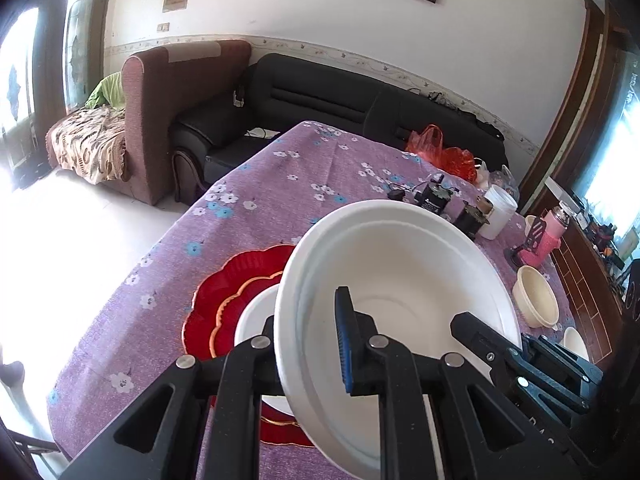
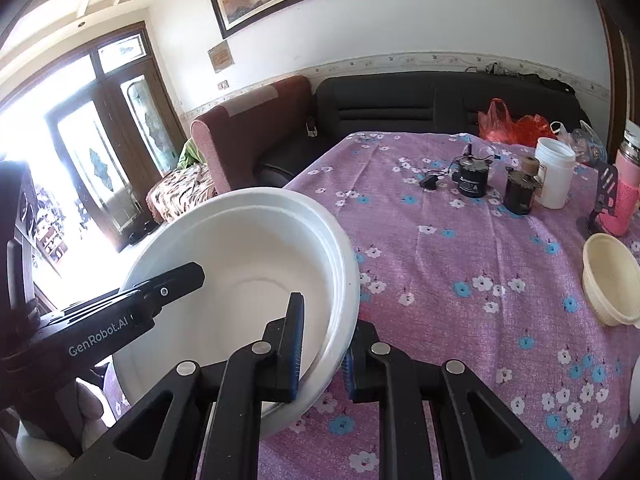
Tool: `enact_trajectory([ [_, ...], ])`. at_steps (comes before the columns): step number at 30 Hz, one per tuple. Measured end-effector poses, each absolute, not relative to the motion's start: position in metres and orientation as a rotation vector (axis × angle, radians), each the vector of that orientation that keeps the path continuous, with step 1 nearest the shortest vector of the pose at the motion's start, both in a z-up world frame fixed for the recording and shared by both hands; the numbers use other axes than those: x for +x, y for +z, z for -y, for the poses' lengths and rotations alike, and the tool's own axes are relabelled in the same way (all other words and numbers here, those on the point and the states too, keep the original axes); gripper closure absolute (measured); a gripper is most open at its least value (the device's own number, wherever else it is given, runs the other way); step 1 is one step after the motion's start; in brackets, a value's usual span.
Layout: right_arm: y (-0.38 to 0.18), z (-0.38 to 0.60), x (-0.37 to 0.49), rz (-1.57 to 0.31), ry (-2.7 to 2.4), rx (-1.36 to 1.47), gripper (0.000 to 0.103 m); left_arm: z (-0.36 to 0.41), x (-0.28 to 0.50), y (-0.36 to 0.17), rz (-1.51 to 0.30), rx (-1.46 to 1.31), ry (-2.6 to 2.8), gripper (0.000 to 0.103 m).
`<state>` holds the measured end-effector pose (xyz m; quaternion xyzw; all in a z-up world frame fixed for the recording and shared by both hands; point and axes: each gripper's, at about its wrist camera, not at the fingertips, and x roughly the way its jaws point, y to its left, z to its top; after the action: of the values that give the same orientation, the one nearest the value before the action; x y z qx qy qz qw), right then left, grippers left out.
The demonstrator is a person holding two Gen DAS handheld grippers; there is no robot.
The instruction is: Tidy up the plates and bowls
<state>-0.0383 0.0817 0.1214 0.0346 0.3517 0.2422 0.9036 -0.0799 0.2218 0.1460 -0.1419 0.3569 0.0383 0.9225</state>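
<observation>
A large white bowl (image 1: 404, 280) is held above the table by both grippers, one on each side of its rim. My left gripper (image 1: 308, 340) is shut on the bowl's left rim, one finger inside and one outside. My right gripper (image 2: 320, 344) is shut on the right rim of the same bowl (image 2: 240, 256); it shows in the left wrist view (image 1: 496, 340). Below the bowl lies a red scalloped plate (image 1: 236, 284) with a smaller white bowl (image 1: 256, 316) on it. A cream bowl (image 1: 536, 300) stands at the right, also in the right wrist view (image 2: 612, 280).
The table (image 2: 460, 280) has a purple flowered cloth. At its far side stand a white jar (image 2: 554, 172), two dark motors (image 2: 472, 178), a pink bottle (image 2: 626, 196) and a red bag (image 2: 512, 122). Another white dish (image 1: 576, 342) sits at the right edge. Sofas stand behind.
</observation>
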Motion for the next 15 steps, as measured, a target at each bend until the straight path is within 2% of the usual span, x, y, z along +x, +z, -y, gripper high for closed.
enact_trajectory([
  [15, 0.071, -0.135, -0.005, -0.834, 0.477, -0.041, 0.084, -0.249, -0.057, 0.091, -0.82, -0.234, 0.193, 0.088],
])
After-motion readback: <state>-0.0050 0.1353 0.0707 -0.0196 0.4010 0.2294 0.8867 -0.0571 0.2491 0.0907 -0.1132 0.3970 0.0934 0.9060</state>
